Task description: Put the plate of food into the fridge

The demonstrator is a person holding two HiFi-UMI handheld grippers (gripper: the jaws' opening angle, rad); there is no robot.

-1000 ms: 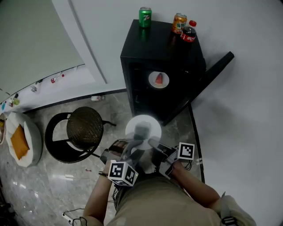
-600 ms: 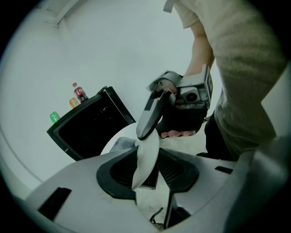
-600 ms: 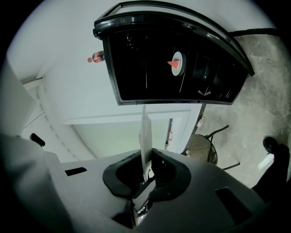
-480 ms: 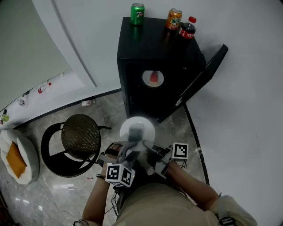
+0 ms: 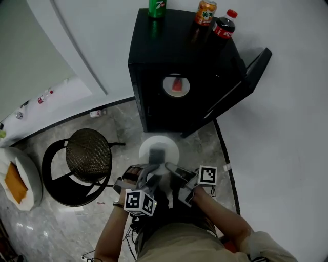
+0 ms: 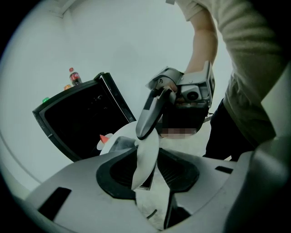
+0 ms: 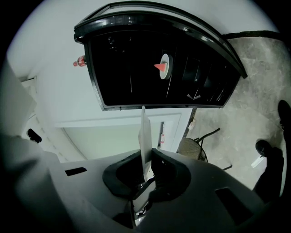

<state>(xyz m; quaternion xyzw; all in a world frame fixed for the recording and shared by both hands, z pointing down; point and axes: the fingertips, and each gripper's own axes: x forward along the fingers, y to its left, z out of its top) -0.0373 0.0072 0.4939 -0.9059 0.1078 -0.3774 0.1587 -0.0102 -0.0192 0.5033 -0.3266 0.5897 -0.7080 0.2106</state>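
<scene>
A white plate [image 5: 170, 145] with a grey block [image 5: 157, 152] on it hangs over the floor, in front of the black fridge [image 5: 169, 46]. My left gripper [image 5: 152, 171] is shut on its near rim, and my right gripper [image 5: 172, 169] is shut on the rim beside it. In the left gripper view the plate [image 6: 146, 157] sits between my jaws [image 6: 148, 169], with the right gripper [image 6: 142, 134] clamped on it opposite. The right gripper view shows the plate [image 7: 145, 132] edge-on in its jaws [image 7: 146, 166]. Inside the fridge stands another plate with a red slice [image 5: 176, 85].
The fridge door [image 5: 241, 84] hangs open to the right, close to the white wall. A green can [image 5: 157, 6], an orange can [image 5: 206, 10] and a cola bottle [image 5: 225, 25] stand on top. A round wicker stool [image 5: 88, 148] is at left, a white cushion [image 5: 18, 179] farther left.
Both grippers have carried the plate closer to the fridge, which now sits nearer and higher in the head view. Both grips on the plate are unchanged.
</scene>
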